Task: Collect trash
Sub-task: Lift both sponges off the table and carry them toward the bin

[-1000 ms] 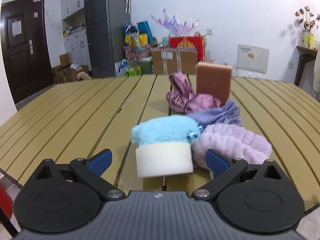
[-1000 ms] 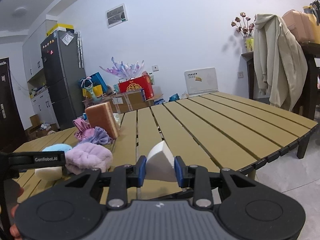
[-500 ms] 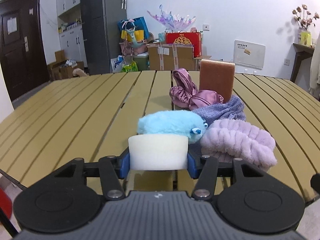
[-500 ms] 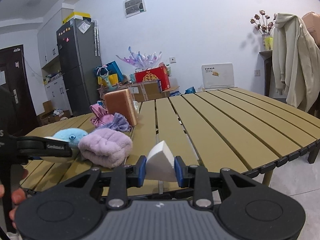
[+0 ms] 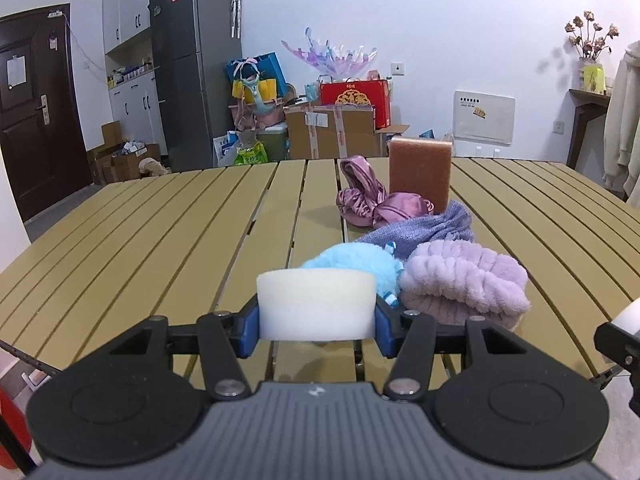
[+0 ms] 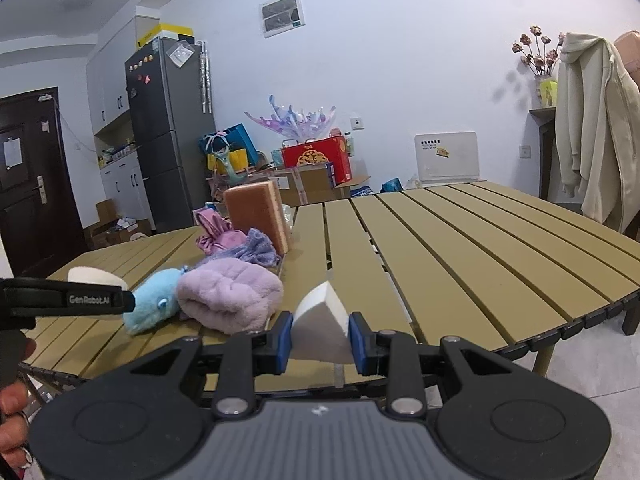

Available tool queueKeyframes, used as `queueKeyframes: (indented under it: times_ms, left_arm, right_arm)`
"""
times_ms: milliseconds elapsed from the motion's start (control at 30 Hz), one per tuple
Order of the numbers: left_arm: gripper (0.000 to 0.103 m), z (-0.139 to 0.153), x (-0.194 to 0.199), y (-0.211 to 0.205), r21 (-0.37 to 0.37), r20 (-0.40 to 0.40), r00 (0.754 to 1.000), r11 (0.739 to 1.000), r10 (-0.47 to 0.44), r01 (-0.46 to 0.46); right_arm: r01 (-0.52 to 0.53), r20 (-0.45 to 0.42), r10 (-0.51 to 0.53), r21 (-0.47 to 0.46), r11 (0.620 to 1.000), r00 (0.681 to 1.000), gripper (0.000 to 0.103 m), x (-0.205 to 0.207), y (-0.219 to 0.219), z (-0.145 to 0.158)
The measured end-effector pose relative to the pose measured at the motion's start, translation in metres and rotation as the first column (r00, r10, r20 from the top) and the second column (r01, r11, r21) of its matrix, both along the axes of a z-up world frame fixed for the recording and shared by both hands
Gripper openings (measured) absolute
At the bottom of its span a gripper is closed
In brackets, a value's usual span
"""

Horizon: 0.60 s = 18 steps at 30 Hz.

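Note:
My left gripper is shut on a white round foam piece and holds it above the near edge of the slatted table. The foam piece also shows in the right wrist view, with the left gripper beside it. My right gripper is shut on a white wedge-shaped foam piece over the table's near edge. The right gripper's tip shows at the far right of the left wrist view.
On the table lie a blue plush toy, a fluffy lilac cloth, a purple knit cloth, a pink satin cloth and an upright brown sponge. A coat hangs at right.
My left gripper closed on the white round foam piece and lifted it off the table, away from the blue plush. The right gripper kept its wedge and shifted slightly.

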<state>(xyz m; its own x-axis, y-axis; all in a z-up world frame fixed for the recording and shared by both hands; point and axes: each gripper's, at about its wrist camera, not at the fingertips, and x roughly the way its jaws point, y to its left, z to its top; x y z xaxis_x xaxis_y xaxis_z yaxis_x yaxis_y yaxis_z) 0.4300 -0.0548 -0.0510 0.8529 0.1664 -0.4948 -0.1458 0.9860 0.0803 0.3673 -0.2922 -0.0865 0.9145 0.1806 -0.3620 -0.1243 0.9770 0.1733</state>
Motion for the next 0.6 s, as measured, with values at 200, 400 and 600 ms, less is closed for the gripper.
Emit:
queueKeyframes:
  times_ms: [200, 400, 600]
  left_arm:
    - [0.055, 0.007, -0.017, 0.002, 0.012, 0.009, 1.000, 1.000, -0.010, 0.010]
    - [0.056, 0.009, -0.039, 0.003, 0.020, 0.012, 1.000, 1.000, -0.020, 0.019]
    - [0.056, 0.009, -0.065, 0.007, 0.021, -0.003, 1.000, 0.999, -0.029, 0.029]
  right_arm:
    - [-0.030, 0.005, 0.030, -0.001, 1.000, 1.000, 0.029, -0.006, 0.004, 0.002]
    - [-0.075, 0.006, 0.076, -0.008, 0.997, 0.997, 0.029, -0.017, 0.012, 0.005]
    - [-0.119, 0.000, 0.119, -0.010, 0.993, 0.993, 0.029, -0.033, 0.017, 0.008]
